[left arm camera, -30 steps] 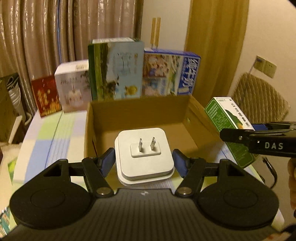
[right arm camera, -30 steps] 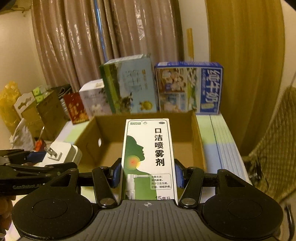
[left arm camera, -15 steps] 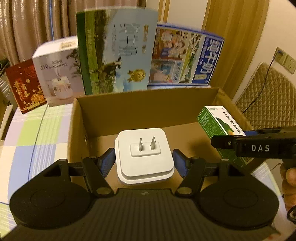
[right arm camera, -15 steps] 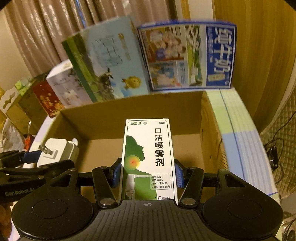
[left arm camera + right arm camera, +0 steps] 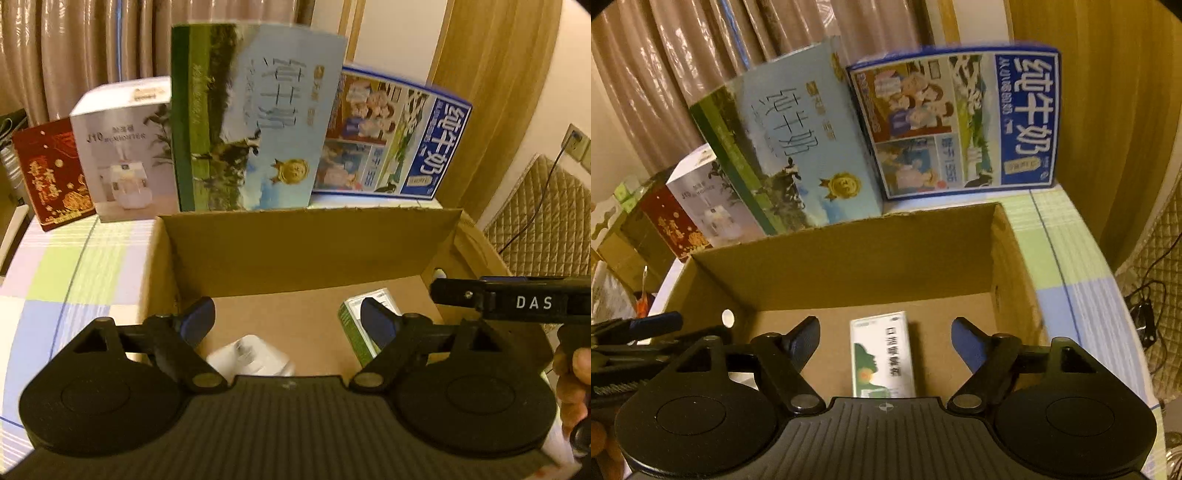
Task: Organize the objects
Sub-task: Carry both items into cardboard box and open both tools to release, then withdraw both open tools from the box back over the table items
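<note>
A: The box [image 5: 849,258] is plain matt brown cardboard, its top edge torn rough.

B: And the charger [image 5: 251,356] in it?

A: Smooth white plastic, though blurred. The spray carton [image 5: 881,360] beside it is printed card with a slight sheen.

B: The grippers?

A: The left gripper [image 5: 286,323] and right gripper [image 5: 884,338] are matt black plastic, ribbed on the body, with metal pivot pins.

B: Behind?

A: Glossy milk cartons [image 5: 251,118], shiny pleated curtain [image 5: 74,48], checked woven tablecloth [image 5: 74,266].

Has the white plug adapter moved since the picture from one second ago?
Yes. The white square plug adapter then sat clamped in the left hand-held gripper; now it lies below the open jaws, inside the brown cardboard box.
</note>
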`<act>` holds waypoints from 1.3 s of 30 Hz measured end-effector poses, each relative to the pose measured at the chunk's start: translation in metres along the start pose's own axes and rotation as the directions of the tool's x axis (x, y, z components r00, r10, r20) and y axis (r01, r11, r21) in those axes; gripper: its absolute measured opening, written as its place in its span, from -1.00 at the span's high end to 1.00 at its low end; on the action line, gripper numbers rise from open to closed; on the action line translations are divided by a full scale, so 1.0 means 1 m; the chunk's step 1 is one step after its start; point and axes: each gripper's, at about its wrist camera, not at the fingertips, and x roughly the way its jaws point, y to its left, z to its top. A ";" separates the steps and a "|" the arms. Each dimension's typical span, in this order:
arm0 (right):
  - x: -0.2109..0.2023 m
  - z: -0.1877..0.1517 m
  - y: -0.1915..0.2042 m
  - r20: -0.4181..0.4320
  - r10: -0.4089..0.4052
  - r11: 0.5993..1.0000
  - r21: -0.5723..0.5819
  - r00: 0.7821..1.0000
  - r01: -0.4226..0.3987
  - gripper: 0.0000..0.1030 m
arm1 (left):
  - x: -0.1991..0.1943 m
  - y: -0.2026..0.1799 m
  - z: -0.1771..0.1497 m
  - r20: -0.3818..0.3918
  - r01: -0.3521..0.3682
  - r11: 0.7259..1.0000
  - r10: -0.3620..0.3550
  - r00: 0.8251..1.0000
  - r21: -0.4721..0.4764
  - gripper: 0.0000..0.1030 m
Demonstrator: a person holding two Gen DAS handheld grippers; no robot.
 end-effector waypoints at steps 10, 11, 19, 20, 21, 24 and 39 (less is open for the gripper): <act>-0.082 -0.028 0.012 0.115 0.022 0.999 -0.029 0.993 -0.019 -0.56 | -0.078 0.011 -0.030 0.063 -0.023 0.999 0.024 0.998 -0.025 -0.62; -0.094 -0.034 0.015 0.128 0.029 0.999 -0.032 0.991 -0.025 -0.58 | -0.088 0.012 -0.035 0.071 -0.024 0.999 0.025 0.997 -0.027 -0.63; -0.173 -0.113 0.024 0.164 0.026 1.000 -0.010 0.986 -0.025 -0.96 | -0.170 0.003 -0.099 0.127 -0.063 0.997 0.070 0.989 -0.054 -0.78; -0.178 -0.125 0.025 0.155 0.021 1.000 0.001 0.988 -0.022 -0.96 | -0.178 0.002 -0.109 0.128 -0.068 0.995 0.076 0.989 -0.066 -0.79; -0.184 -0.136 0.026 0.143 0.020 1.000 0.010 0.989 -0.022 -0.96 | -0.186 0.000 -0.117 0.128 -0.067 0.995 0.077 0.989 -0.074 -0.80; -0.201 -0.171 0.029 0.120 0.017 1.000 0.017 0.993 -0.020 -0.96 | -0.208 -0.003 -0.144 0.126 -0.081 0.991 0.095 0.988 -0.107 -0.88; -0.253 -0.261 0.024 0.059 -0.029 0.999 0.039 0.998 0.027 -0.96 | -0.261 -0.029 -0.231 0.066 -0.138 0.987 0.143 0.988 -0.078 -0.98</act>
